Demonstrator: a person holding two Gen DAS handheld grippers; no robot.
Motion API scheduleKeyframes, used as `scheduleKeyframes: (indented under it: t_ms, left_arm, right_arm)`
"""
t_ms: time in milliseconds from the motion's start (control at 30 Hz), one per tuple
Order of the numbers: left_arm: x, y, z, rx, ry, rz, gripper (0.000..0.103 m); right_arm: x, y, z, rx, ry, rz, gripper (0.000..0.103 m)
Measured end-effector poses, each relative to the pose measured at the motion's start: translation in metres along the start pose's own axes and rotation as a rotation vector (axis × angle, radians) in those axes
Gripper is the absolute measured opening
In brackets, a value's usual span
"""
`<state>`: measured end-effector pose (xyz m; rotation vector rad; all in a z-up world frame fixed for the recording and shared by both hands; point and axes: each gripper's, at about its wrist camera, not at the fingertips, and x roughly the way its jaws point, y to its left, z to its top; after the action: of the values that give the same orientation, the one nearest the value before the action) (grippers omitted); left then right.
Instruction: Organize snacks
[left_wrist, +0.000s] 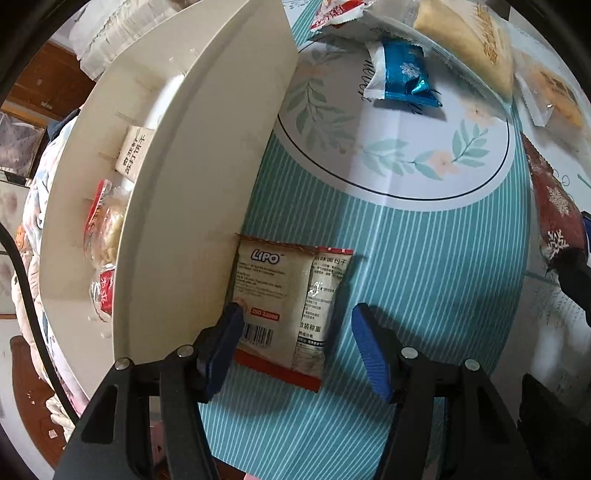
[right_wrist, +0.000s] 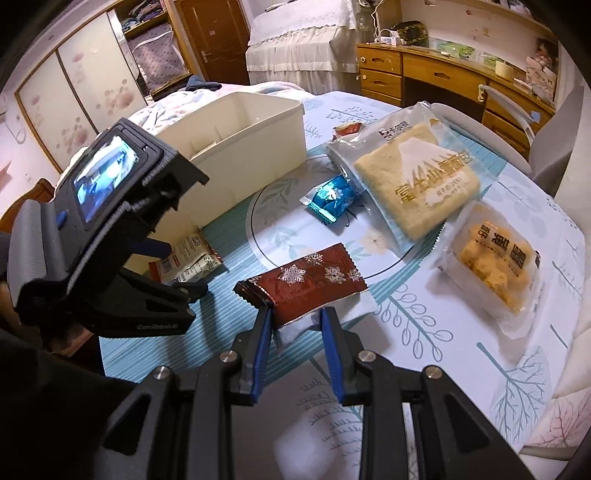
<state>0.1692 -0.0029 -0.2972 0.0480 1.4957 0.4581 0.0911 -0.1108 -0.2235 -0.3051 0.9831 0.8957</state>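
Right gripper (right_wrist: 295, 314) is clamped on the near end of the brown snowflake packet (right_wrist: 306, 284), which looks lifted a bit off the table (right_wrist: 443, 354) (hard to be sure). Left gripper (left_wrist: 295, 314) points steeply down with jaws apart around the Lipo packet (left_wrist: 284, 299), not pinching yet; its one fingertip sits on the wrapper's edge, right against the white bin (left_wrist: 192, 177).

Progress: partly done. At least three snacks already sit in the bin's divided slots, seen in the left wrist view. Still out on the table: Lipo packet, brown packet, blue candy (right_wrist: 330, 197) mid-table, the big bread bag (right_wrist: 417, 184), the yellow cake pack (right_wrist: 491, 269) toward the right edge, a small red packet (right_wrist: 347, 129) behind near the far edge.

Room: the Lipo packet touches the bin's wall, so tight on that side. Open cloth between the brown packet and the bin, clear path. Bin's top is open.
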Motion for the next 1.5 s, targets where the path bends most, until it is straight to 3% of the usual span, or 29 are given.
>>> scheduleKeyframes:
  t_ms: [133, 267, 333, 633, 700, 867, 1200, 1500]
  left_arm:
    - [0.001, 0.001, 0.002, 0.001, -0.004, -0.005, 0.059]
    - [0.003, 0.006, 0.0, -0.062, 0.017, -0.088, 0.043]
    - [0.002, 0.003, -0.001, -0.041, 0.013, -0.037, 0.029]
    - [-0.007, -0.009, -0.014, 0.02, -0.015, -0.043, 0.017]
    - [-0.011, -0.008, -0.019, 0.035, -0.019, -0.06, 0.008]
    - [-0.016, -0.006, -0.022, 0.049, 0.022, -0.128, 0.005]
    - [-0.048, 0.035, -0.024, -0.035, 0.09, -0.362, 0.004]
    - [-0.107, 0.078, -0.017, -0.019, 0.035, -0.529, 0.004]
  right_arm:
    - [-0.002, 0.0, 0.001, 0.008, -0.005, -0.004, 0.028]
    - [-0.003, 0.001, 0.003, 0.01, -0.011, -0.009, 0.028]
    - [-0.004, 0.001, 0.004, 0.008, -0.013, -0.009, 0.028]
    - [-0.008, 0.005, 0.007, 0.008, -0.016, -0.026, 0.028]
    - [-0.009, 0.004, 0.007, 0.011, -0.018, -0.029, 0.028]
    - [-0.013, 0.007, 0.008, 0.02, -0.022, -0.045, 0.028]
    - [-0.027, 0.017, 0.012, 0.043, -0.063, -0.066, 0.028]
    - [-0.037, 0.036, 0.019, 0.045, -0.097, -0.082, 0.028]
